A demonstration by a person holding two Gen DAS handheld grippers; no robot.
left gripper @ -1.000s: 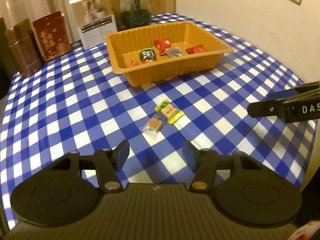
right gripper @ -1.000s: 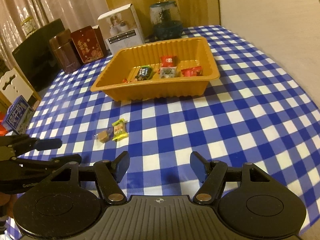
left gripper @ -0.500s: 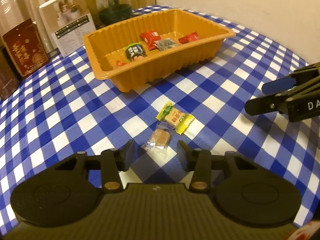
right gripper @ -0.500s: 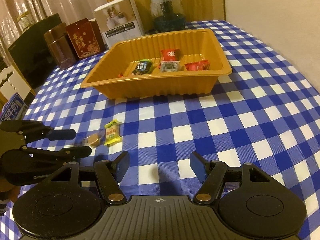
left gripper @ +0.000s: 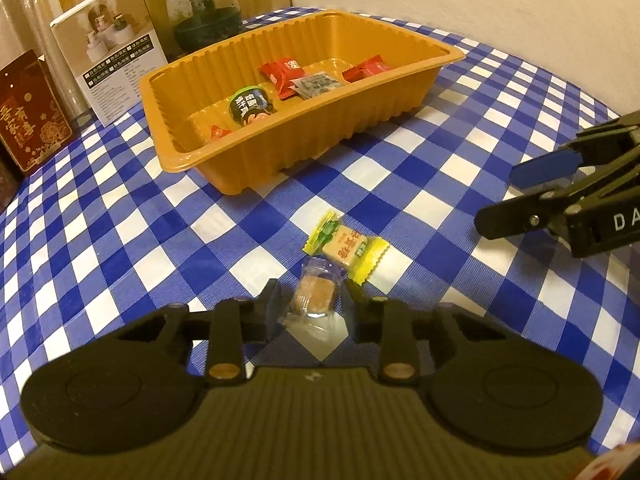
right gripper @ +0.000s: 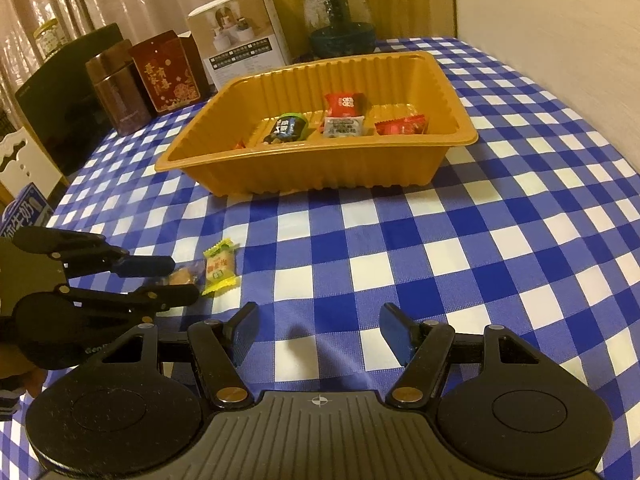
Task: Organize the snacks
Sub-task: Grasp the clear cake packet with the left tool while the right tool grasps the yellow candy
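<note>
An orange tray (left gripper: 320,152) (right gripper: 320,168) holds several wrapped snacks on the blue checked tablecloth. A clear-wrapped brown candy (left gripper: 314,294) (right gripper: 182,276) lies on the cloth between the fingers of my left gripper (left gripper: 310,304) (right gripper: 180,278), which has narrowed around it; the fingertips sit beside the wrapper, and I cannot tell if they touch it. A yellow-green wrapped snack (left gripper: 346,246) (right gripper: 219,266) lies just beyond the candy. My right gripper (right gripper: 318,330) (left gripper: 508,196) is open and empty above the cloth, right of the snacks.
A white box (right gripper: 240,40), a glass jar (right gripper: 340,16), a red tin (right gripper: 168,72) and a brown canister (right gripper: 118,92) stand behind the tray. A blue carton (right gripper: 24,212) sits at the left table edge. A wall lies to the right.
My left gripper has moved forward and down to the brown candy, and its fingers have narrowed around it. The right gripper has stayed open and nearly still.
</note>
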